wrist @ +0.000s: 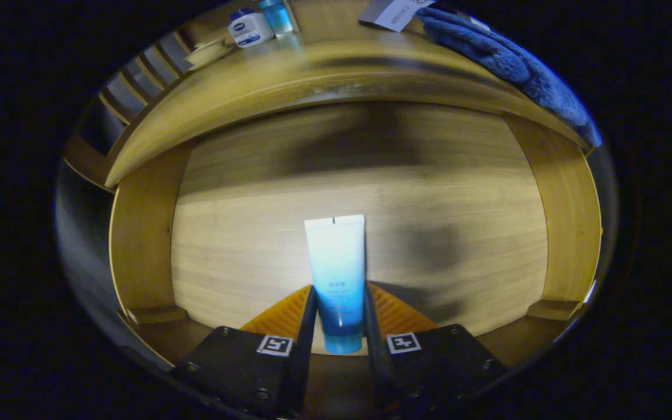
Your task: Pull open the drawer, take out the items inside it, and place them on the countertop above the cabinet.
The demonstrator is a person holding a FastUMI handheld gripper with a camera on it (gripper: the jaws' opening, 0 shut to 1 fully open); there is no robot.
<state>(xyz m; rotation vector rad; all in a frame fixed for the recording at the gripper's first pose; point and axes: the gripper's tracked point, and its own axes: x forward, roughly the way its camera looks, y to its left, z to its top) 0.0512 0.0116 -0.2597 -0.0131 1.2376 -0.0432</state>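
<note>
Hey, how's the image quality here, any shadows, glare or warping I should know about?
Gripper view: fisheye warping bows the countertop edge and drawer walls into curves; dark shadows fall across the drawer's floor, behind and right of the tube; the tube's pale upper part looks bright, nearly washed out; focus seems fair; the tool is shut on the tube.

warm wooden cabinet (137,245), slatted chair back (137,81), dim light

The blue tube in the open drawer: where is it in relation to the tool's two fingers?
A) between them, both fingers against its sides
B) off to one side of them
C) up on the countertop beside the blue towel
A: the blue tube stands between the tool fingers, which press on its lower sides inside the drawer.
</note>
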